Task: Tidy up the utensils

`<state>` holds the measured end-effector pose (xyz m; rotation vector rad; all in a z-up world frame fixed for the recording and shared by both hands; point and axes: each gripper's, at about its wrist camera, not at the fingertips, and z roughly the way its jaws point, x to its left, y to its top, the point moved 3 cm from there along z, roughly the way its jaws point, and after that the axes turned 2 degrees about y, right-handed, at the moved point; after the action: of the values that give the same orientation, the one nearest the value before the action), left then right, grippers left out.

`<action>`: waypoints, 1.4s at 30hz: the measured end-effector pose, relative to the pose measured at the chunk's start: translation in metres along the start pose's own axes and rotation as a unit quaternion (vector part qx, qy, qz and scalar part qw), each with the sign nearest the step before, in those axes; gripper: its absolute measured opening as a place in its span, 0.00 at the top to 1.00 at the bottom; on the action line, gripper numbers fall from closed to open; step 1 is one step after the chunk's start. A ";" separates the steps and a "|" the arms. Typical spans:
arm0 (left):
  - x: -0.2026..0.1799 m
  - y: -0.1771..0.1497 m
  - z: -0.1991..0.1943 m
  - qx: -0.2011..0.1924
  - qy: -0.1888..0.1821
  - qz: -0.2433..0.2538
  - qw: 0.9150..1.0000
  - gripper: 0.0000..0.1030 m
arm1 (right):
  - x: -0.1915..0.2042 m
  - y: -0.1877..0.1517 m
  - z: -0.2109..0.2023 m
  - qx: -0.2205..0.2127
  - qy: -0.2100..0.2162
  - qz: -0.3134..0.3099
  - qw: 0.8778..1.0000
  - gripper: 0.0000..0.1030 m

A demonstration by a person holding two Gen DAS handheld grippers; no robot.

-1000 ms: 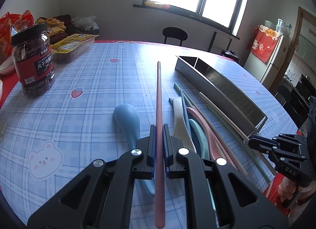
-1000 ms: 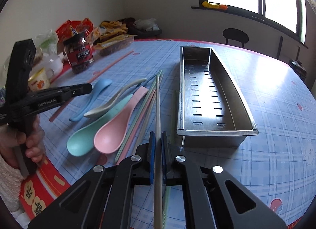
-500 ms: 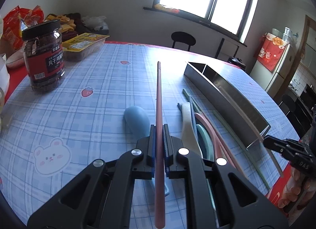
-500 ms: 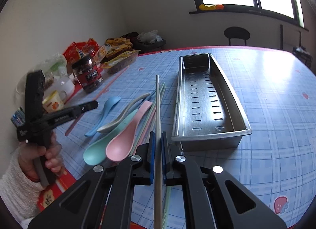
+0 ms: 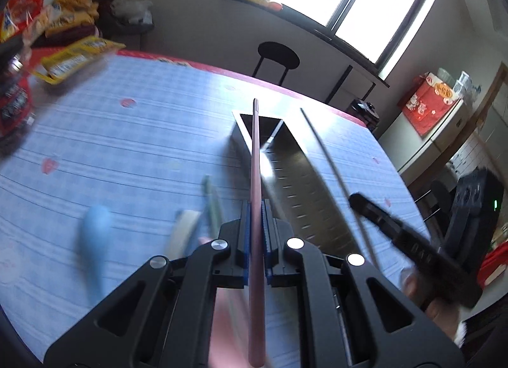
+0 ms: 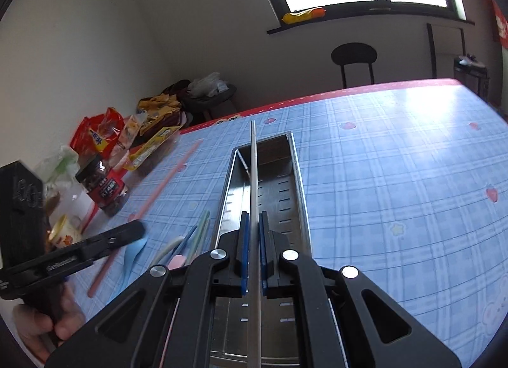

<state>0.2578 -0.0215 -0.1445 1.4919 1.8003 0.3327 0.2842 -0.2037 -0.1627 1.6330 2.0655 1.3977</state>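
My left gripper [image 5: 255,209] is shut on a pink chopstick [image 5: 256,158] that points forward over the near wall of the long steel tray [image 5: 304,183]. My right gripper [image 6: 252,218] is shut on a pale beige chopstick [image 6: 253,158] held lengthwise above the same tray [image 6: 279,183]. The right gripper shows at the right in the left wrist view [image 5: 406,237]; the left gripper shows at the lower left in the right wrist view [image 6: 95,250]. A blue spoon [image 5: 95,225], a cream spoon [image 5: 185,228] and green chopsticks [image 5: 212,199] lie on the tablecloth left of the tray, blurred.
A dark snack jar [image 6: 104,187] and snack bags [image 6: 104,132] stand at the table's left edge. A yellow packet [image 5: 73,59] lies at the far left. A black stool [image 6: 354,59] stands beyond the table. The blue checked tablecloth [image 6: 397,177] stretches right of the tray.
Both grippers have risen and swung toward the tray, each with its chopstick. The right chopstick now hangs over the tray's inside; the left view has turned right and is blurred by motion.
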 end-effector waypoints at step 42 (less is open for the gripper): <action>-0.034 0.027 0.024 -0.043 -0.051 -0.067 0.996 0.39 | -0.008 -0.008 0.006 -0.007 -0.029 -0.013 0.999 0.53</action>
<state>0.2954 -0.0513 -0.1308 1.2986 1.7720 0.2598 0.2855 -0.2065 -0.1749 1.6150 2.0327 1.3366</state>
